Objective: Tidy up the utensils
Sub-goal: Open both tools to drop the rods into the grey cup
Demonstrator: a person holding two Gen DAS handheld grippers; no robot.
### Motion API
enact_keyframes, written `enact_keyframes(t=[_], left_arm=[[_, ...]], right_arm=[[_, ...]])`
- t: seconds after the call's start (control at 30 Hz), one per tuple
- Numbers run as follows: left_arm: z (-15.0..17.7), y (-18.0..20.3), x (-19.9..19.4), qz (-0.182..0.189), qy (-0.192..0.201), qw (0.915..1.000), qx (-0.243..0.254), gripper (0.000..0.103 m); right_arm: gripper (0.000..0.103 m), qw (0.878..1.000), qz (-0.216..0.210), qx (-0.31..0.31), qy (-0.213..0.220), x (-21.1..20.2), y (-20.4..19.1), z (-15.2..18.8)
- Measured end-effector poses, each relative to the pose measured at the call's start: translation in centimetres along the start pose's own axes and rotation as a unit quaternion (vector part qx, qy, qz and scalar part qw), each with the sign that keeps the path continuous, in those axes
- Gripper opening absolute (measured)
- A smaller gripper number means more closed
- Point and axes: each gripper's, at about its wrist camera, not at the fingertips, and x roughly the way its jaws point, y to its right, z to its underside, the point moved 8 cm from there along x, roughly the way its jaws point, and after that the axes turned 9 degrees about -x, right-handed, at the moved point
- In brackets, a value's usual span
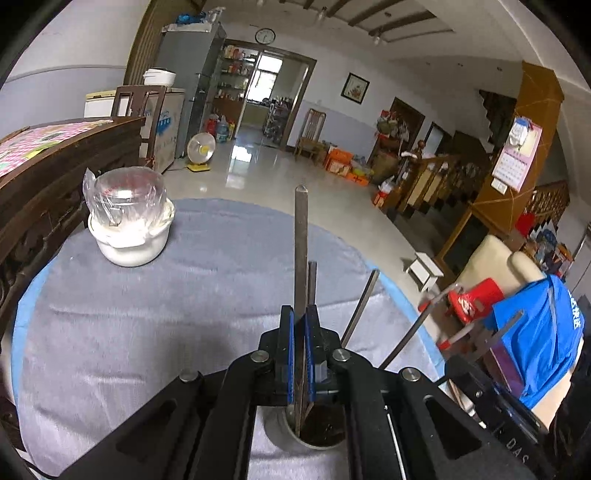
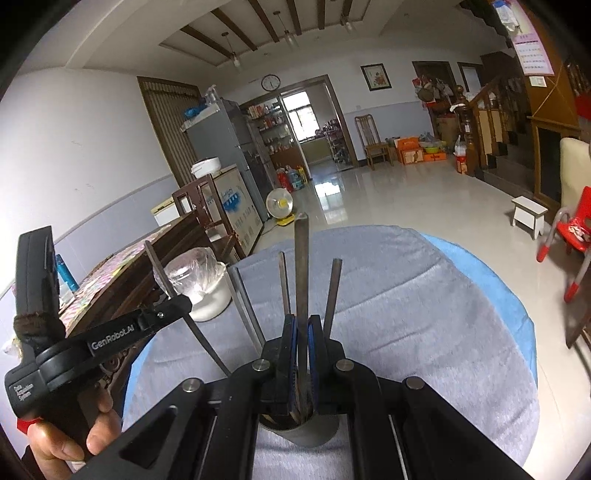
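Both the left gripper (image 1: 300, 328) and right gripper (image 2: 303, 332) have jaws pinching stiff, slick, thin metal utensils (image 1: 301, 236) mid-shaft above the grey cylindrical holder (image 2: 310, 430).

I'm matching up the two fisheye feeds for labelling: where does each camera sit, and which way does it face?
Left wrist view: sits on the left claw, looking along its fingers, shut on a metal chopstick above a holder cup; the other claw's tip shows at right.
Right wrist view: sits on the right claw, shut on its own chopstick over the cup; the left claw and the hand holding it show at left.
Shared: the grey towel, the white bagged pot, the wall clock and the room beyond.
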Motion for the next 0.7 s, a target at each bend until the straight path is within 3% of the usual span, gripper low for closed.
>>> enact_keyframes(t=[0.43,0.57,0.7], left_arm=[[2.8,-2.0,-1.4,-0.007,-0.052,0.9985,0.014,0.009],[3.9,-3.5,-2.6,-0.025,-0.058,0.9978,0.021,0.032],[5.4,-5.3,-3.8,-0.056,-0.060,0.9958,0.041,0.037]], right_arm=[[0.008,0.998,-0.019,0.046,-0.033,0.3,0.9,1.2],[0.009,0.997,-0.027,0.061,-0.032,-0.2,1.0,1.9],[0.009,0.997,-0.038,0.066,-0.033,-0.5,1.0,2.8]])
